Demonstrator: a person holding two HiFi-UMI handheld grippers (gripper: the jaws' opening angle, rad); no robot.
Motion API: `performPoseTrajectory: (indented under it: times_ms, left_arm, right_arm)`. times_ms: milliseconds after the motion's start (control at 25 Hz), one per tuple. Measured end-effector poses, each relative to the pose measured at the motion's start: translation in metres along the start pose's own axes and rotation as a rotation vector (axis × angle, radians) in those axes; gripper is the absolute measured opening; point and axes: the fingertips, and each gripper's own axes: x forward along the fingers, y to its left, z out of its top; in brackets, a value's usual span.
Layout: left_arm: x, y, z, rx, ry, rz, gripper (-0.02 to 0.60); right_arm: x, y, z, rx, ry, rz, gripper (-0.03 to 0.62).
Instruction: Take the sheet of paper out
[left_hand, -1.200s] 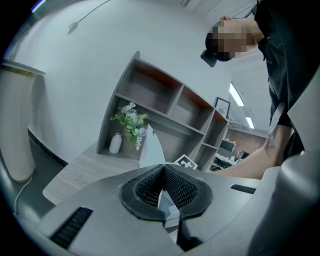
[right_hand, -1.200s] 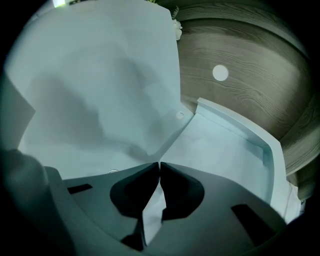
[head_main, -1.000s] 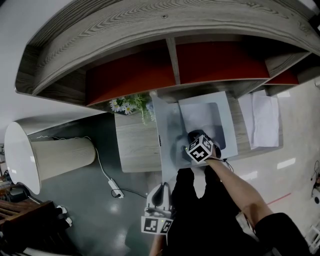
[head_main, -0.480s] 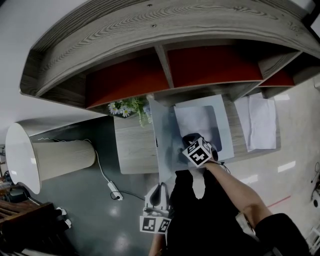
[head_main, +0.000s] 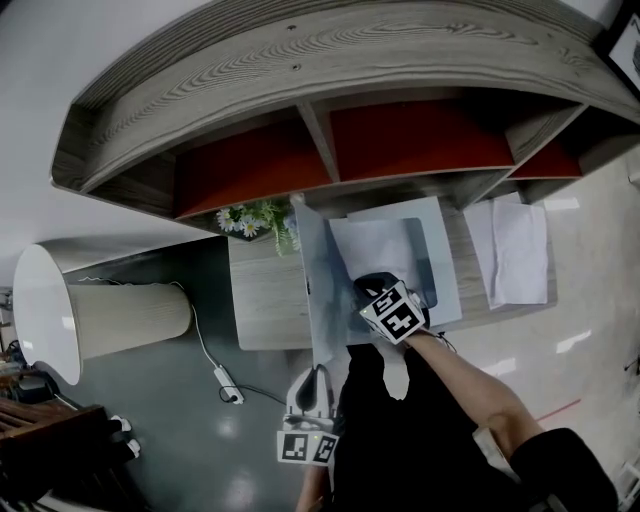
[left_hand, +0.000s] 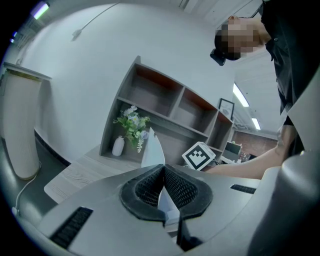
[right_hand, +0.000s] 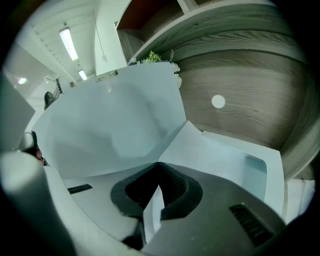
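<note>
There are two claws, one pale folder (head_main: 445, 275), one sheet of paper (head_main: 375, 248) in it, one vase of flowers (head_main: 255, 215), one lamp (head_main: 90, 315) and one pile of loose papers (head_main: 515, 250); how many sheets are in the pile I cannot tell. The folder lies open on the wooden tabletop (head_main: 265, 300), below the shelf (head_main: 300, 60), and the loose papers lie at its right side.

The sheet of paper lies on the folder's back part. Its near edge is between the jaws of the right claw (right_hand: 157, 175), which are pressed together on it. The folder's front cover (head_main: 318, 290) stands upright at the left of the sheet. Its near edge is pinched in the left claw (left_hand: 163, 172), whose jaws are also closed.

The right forearm (head_main: 470, 385) reaches from the lower right up to the folder, and the right claw tilts downward over it. The left claw is close to the person's body and points almost level toward the shelf.
</note>
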Motion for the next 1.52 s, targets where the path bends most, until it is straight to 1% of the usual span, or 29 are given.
performPoseTrajectory:
  times_ms: [320, 720, 920, 1200, 1400, 1520]
  left_arm:
    - [0.001, -0.004, 0.001, 0.001, -0.024, 0.034, 0.012]
    - [0.003, -0.006, 0.003, 0.01, -0.052, 0.103, 0.012]
    - [0.007, -0.009, 0.002, 0.025, -0.068, 0.121, 0.012]
    - [0.014, -0.021, 0.004, 0.027, -0.091, 0.154, 0.012]
    - [0.015, -0.029, 0.001, 0.036, -0.112, 0.2, 0.012]
    - [0.016, -0.037, 0.0, 0.051, -0.116, 0.206, 0.012]
  right_arm:
    - [-0.025, 0.002, 0.022, 0.04, -0.09, 0.032, 0.012]
    - [-0.073, 0.001, 0.045, 0.098, -0.207, 0.096, 0.012]
    - [-0.099, 0.0, 0.051, 0.095, -0.257, 0.122, 0.012]
    - [-0.139, -0.005, 0.06, 0.076, -0.333, 0.154, 0.012]
    - [-0.168, -0.014, 0.06, 0.073, -0.373, 0.165, 0.012]
    - [-0.185, -0.02, 0.056, 0.076, -0.389, 0.172, 0.012]
